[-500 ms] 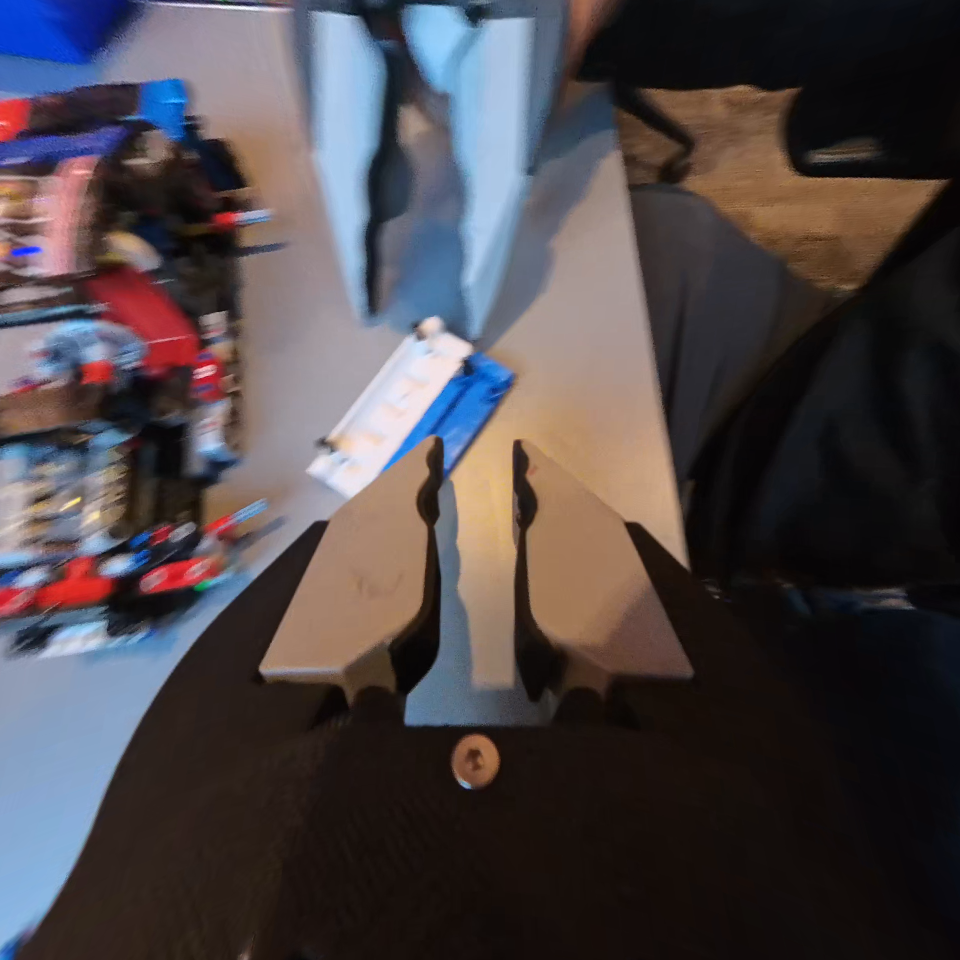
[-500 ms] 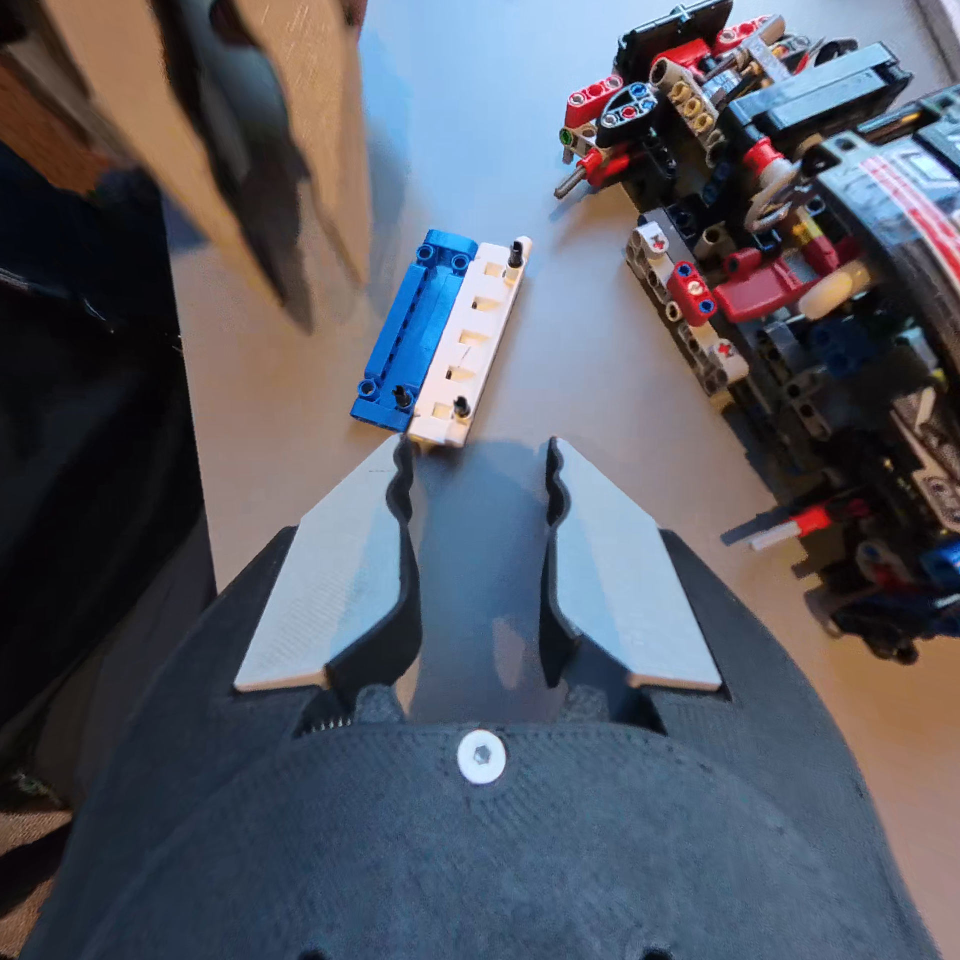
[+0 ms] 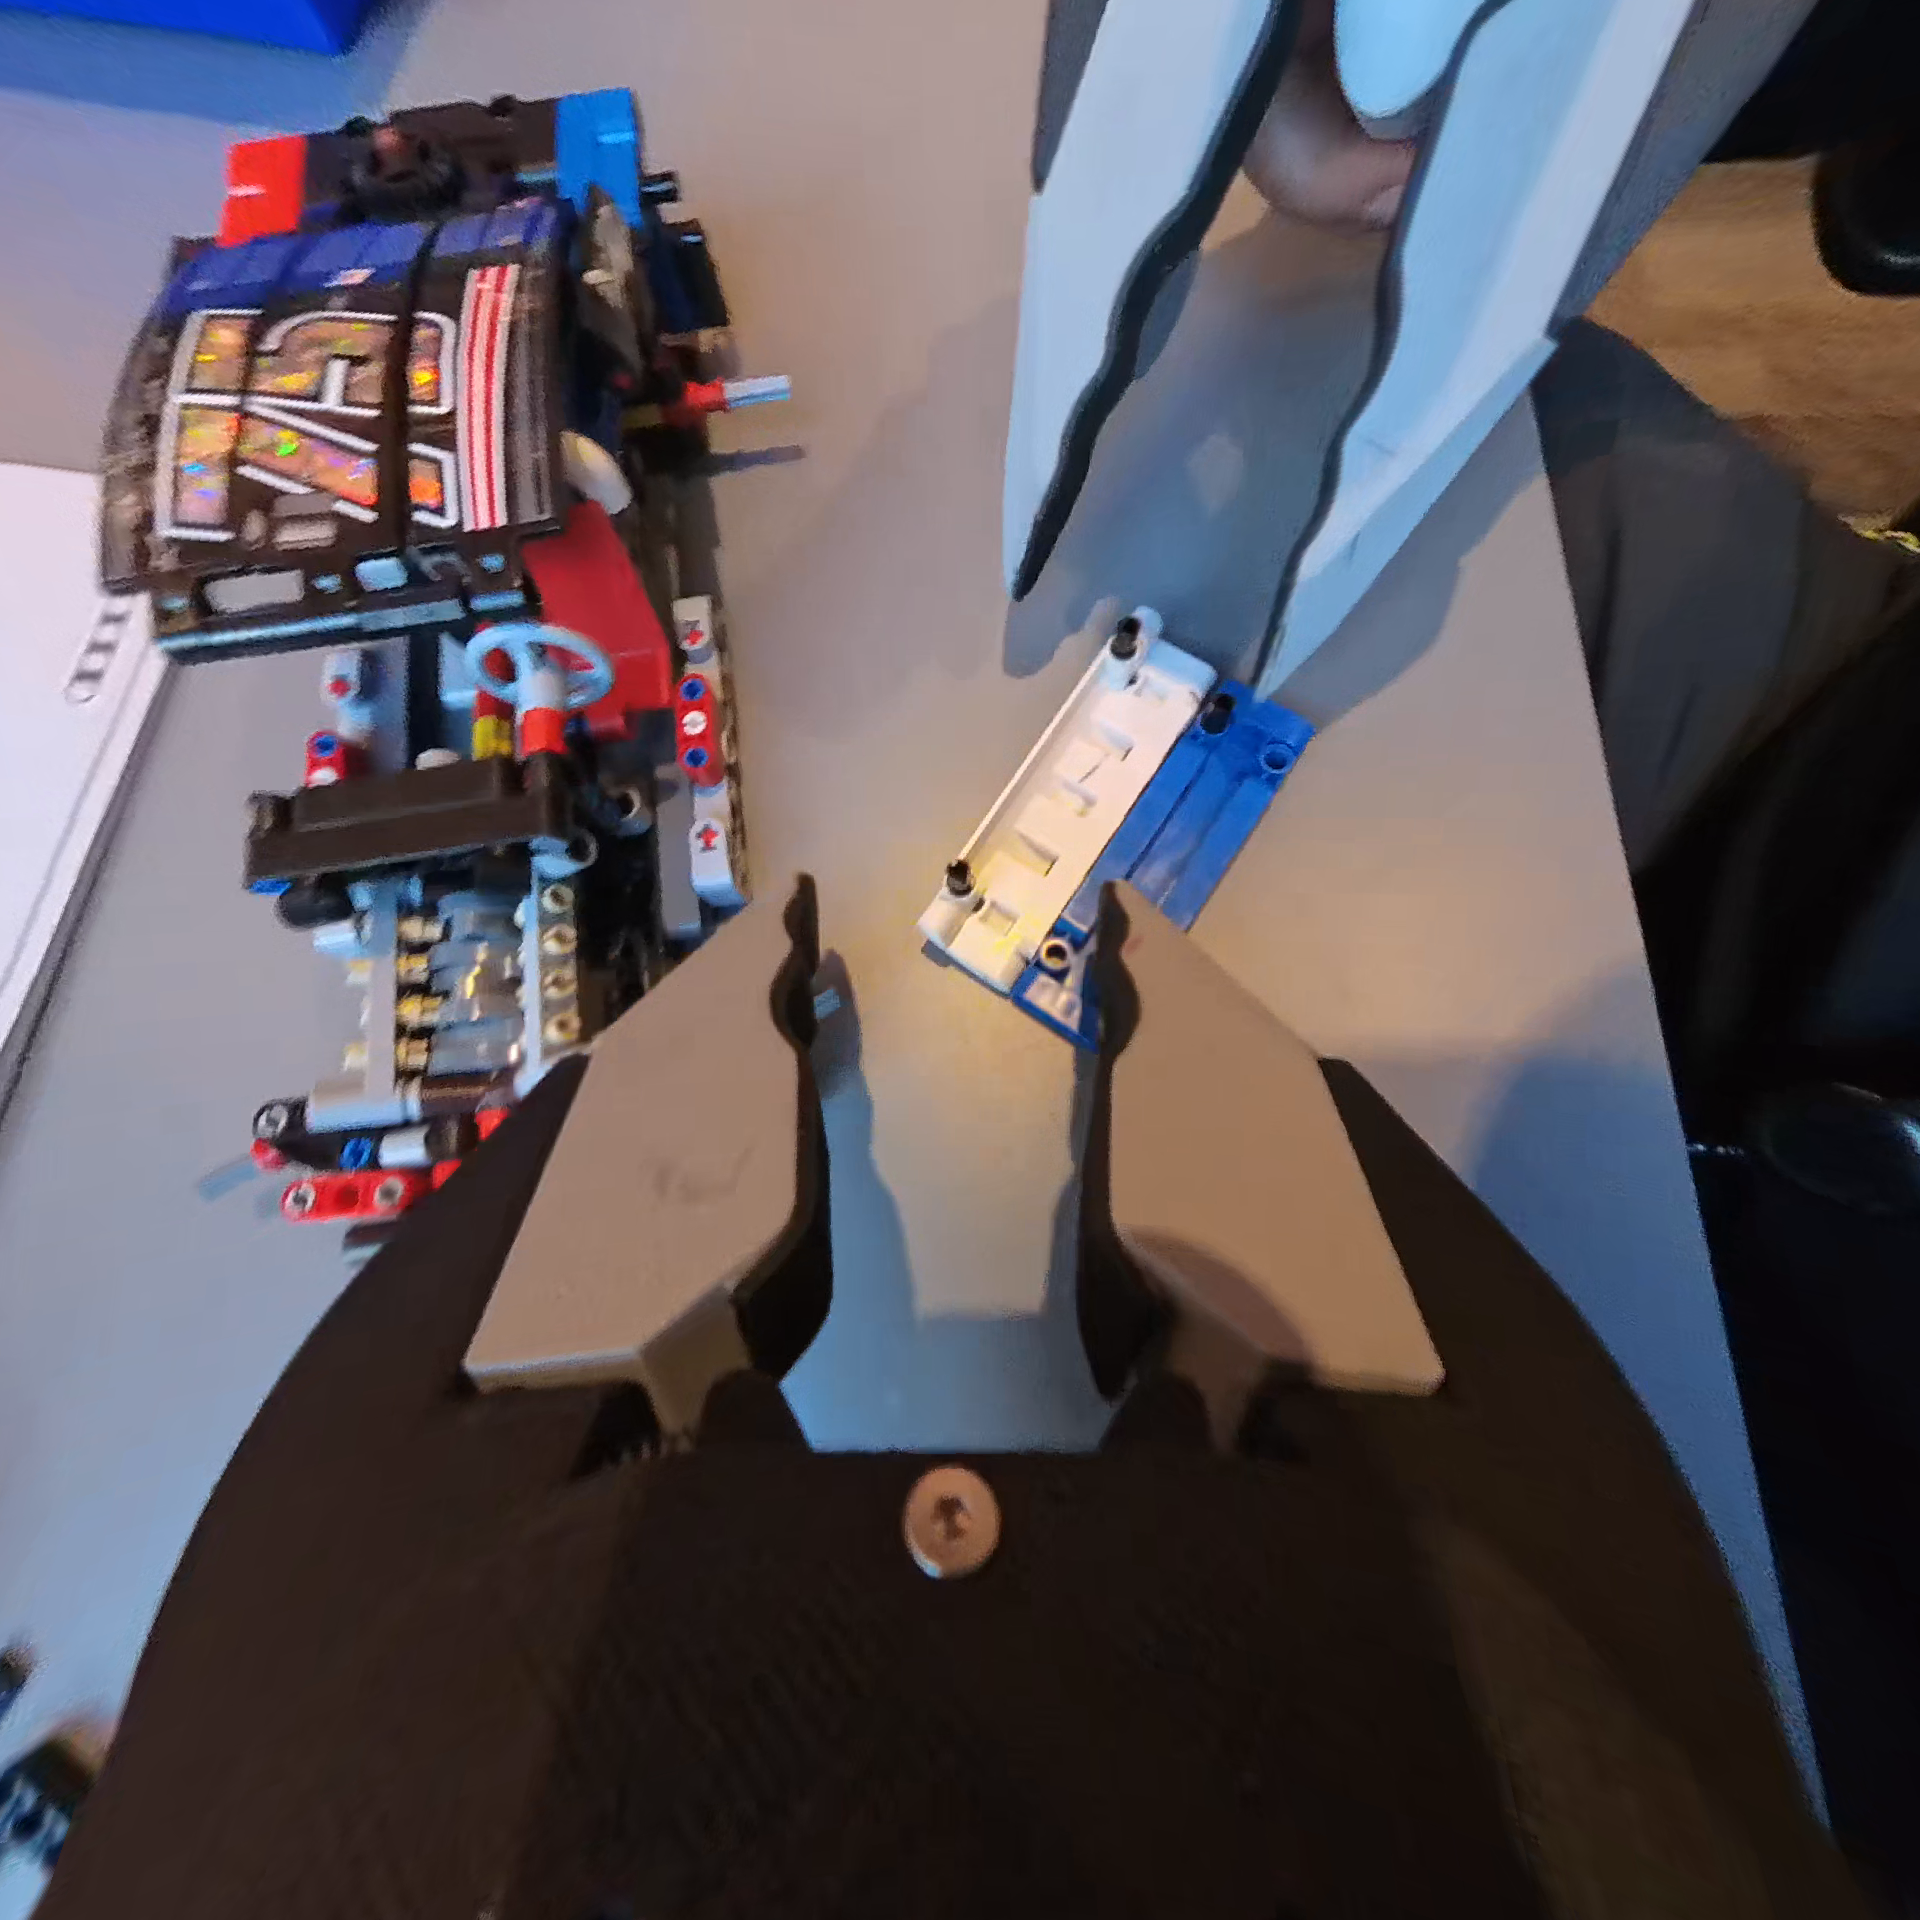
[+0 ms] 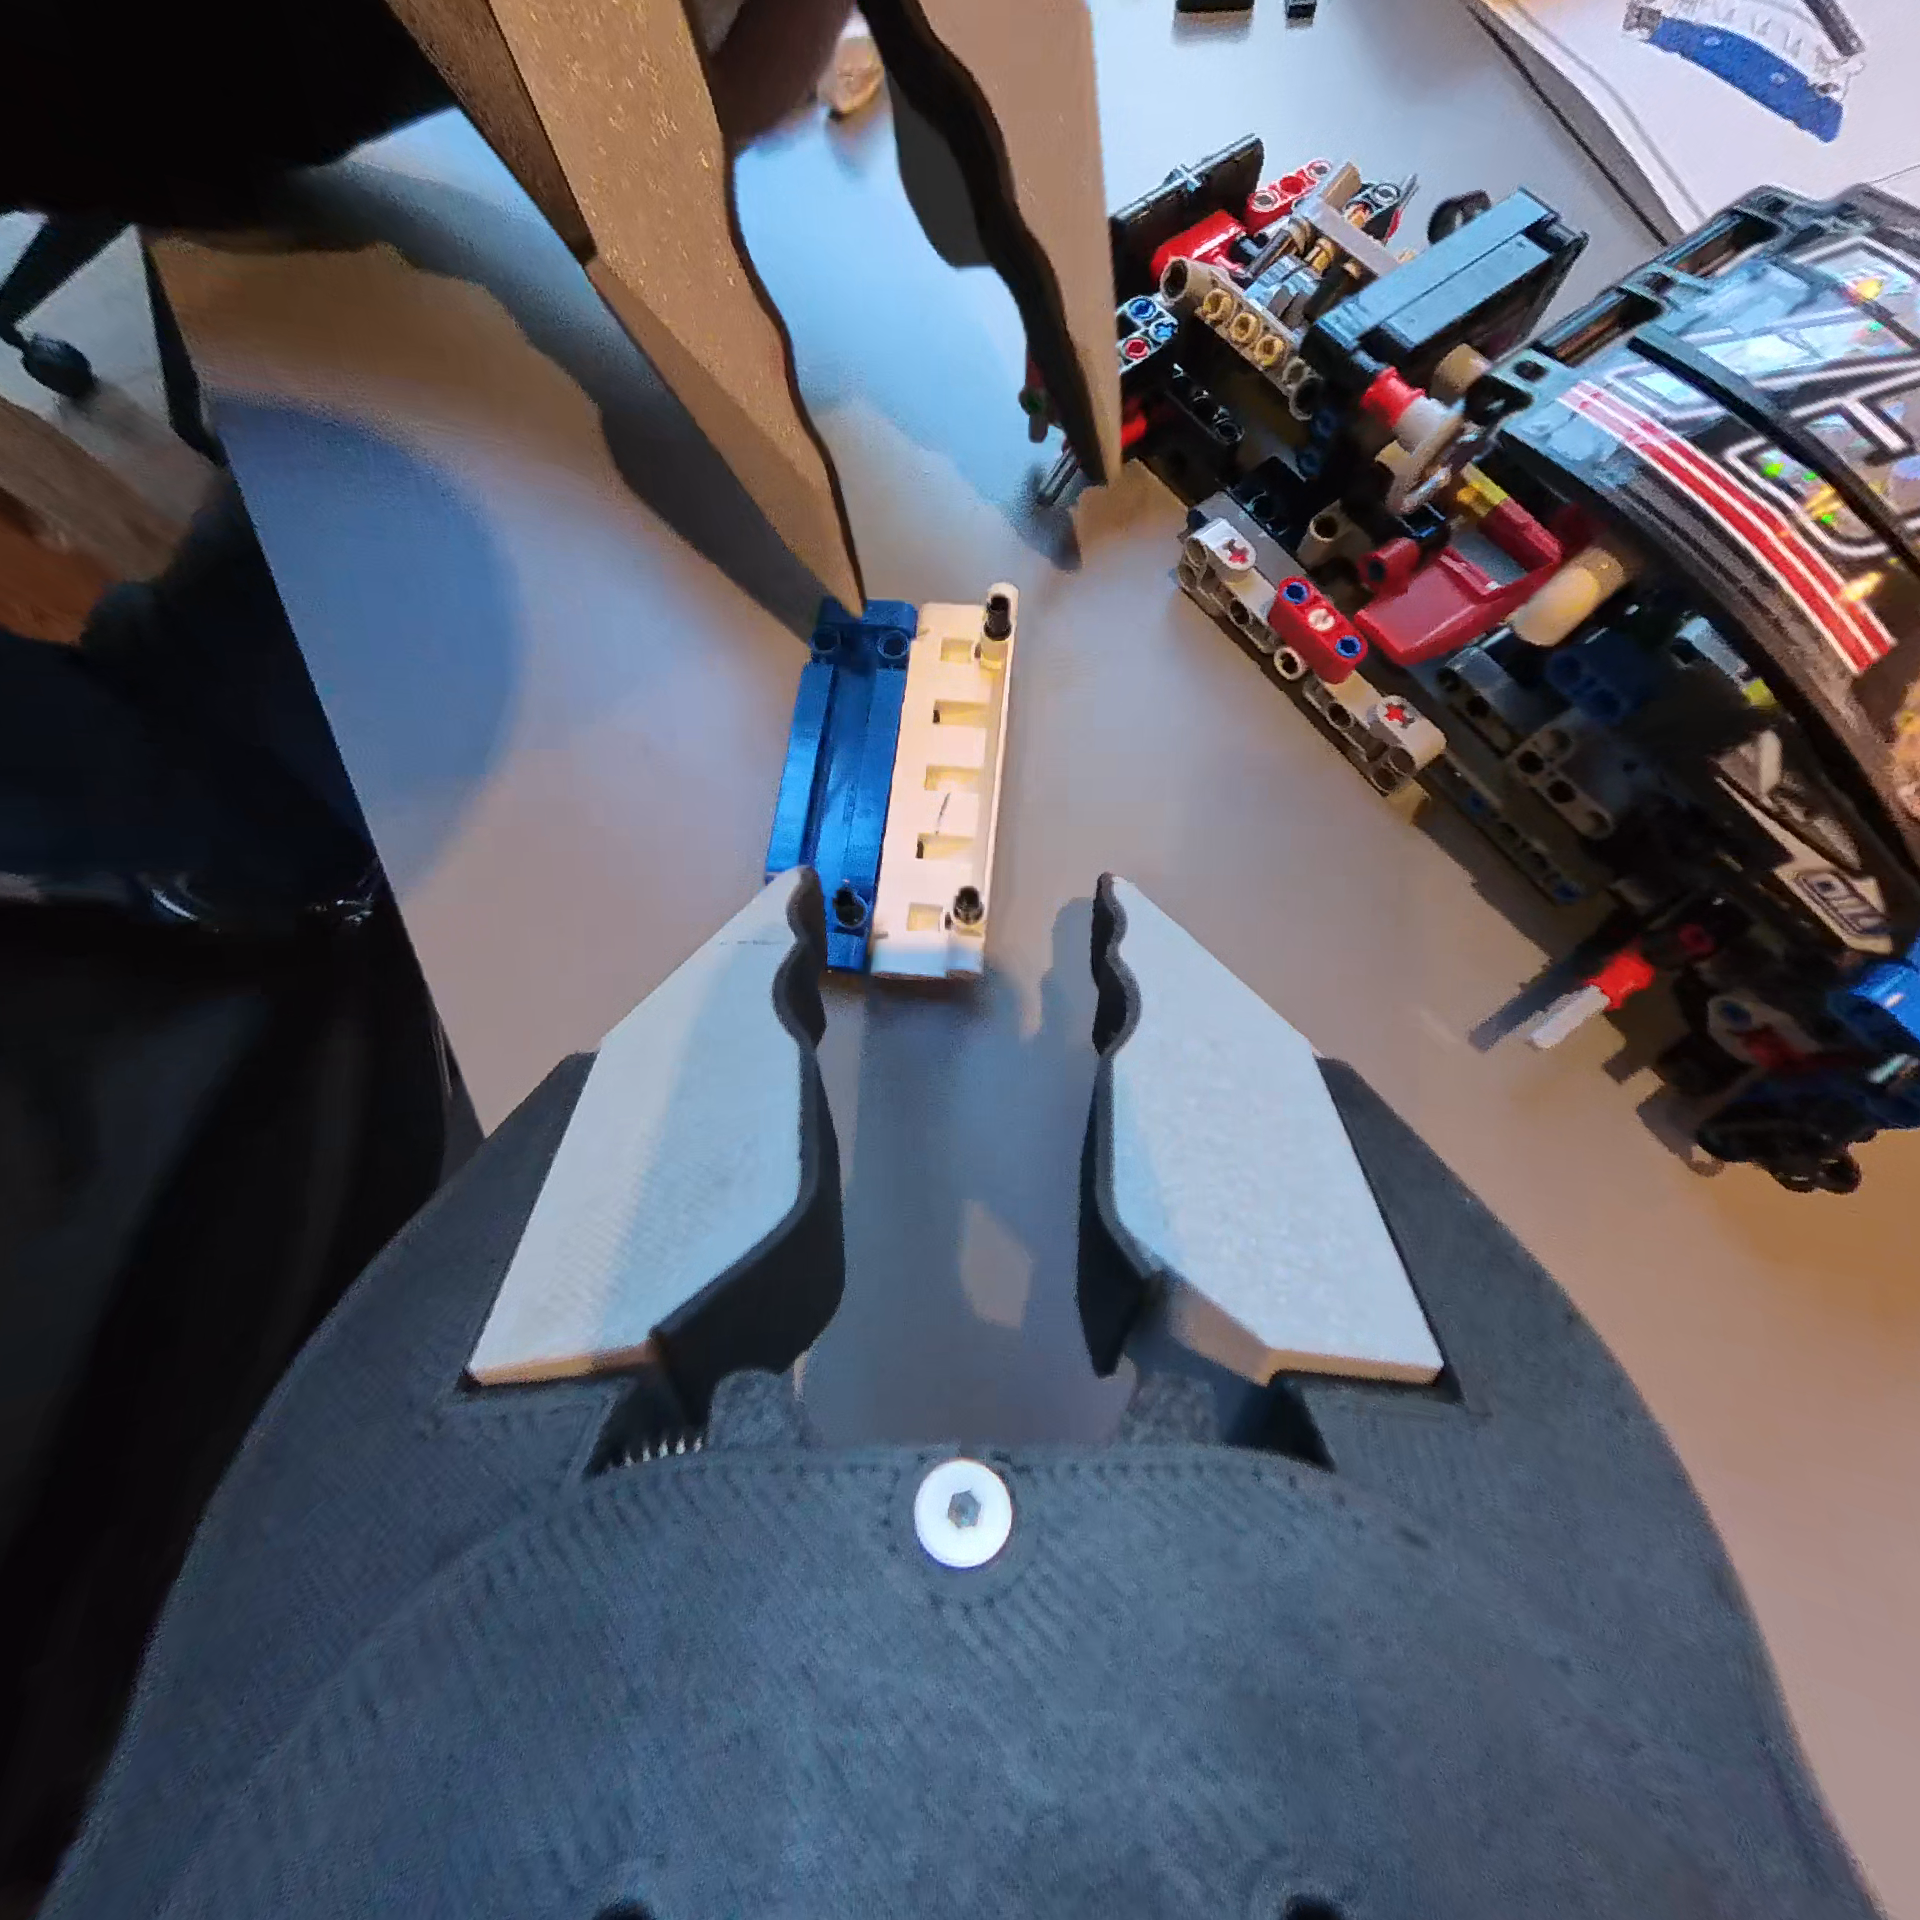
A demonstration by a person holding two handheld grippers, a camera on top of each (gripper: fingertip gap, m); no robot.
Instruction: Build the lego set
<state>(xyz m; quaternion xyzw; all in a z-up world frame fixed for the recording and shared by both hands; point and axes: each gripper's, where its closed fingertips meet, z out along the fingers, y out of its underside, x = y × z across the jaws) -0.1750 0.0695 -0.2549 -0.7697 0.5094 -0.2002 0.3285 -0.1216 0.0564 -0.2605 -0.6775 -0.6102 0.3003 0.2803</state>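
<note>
A flat panel made of a white piece (image 3: 1081,800) joined to a blue piece (image 3: 1195,821) lies on the grey table. My left gripper (image 3: 961,914) is open and empty, its right fingertip at the blue piece's near end. My right gripper (image 4: 951,904) is open and empty, its left fingertip beside the panel's (image 4: 935,790) near end. Each gripper also shows at the panel's far end in the other view: the right gripper in the left wrist view (image 3: 1153,623), the left gripper in the right wrist view (image 4: 971,540). The large part-built lego car (image 3: 416,623) stands beside the panel (image 4: 1558,520).
A white instruction booklet (image 3: 52,675) lies beyond the car and also shows in the right wrist view (image 4: 1714,62). The table edge (image 3: 1590,831) runs close to the panel, with a person's dark clothing past it. A blue object (image 3: 177,16) sits at the far corner. The gap from one gripper's tips to the other's is roughly 7 cm.
My left gripper has opened wider and swung toward the car. Both grippers have closed in on the two ends of the panel, which has not moved.
</note>
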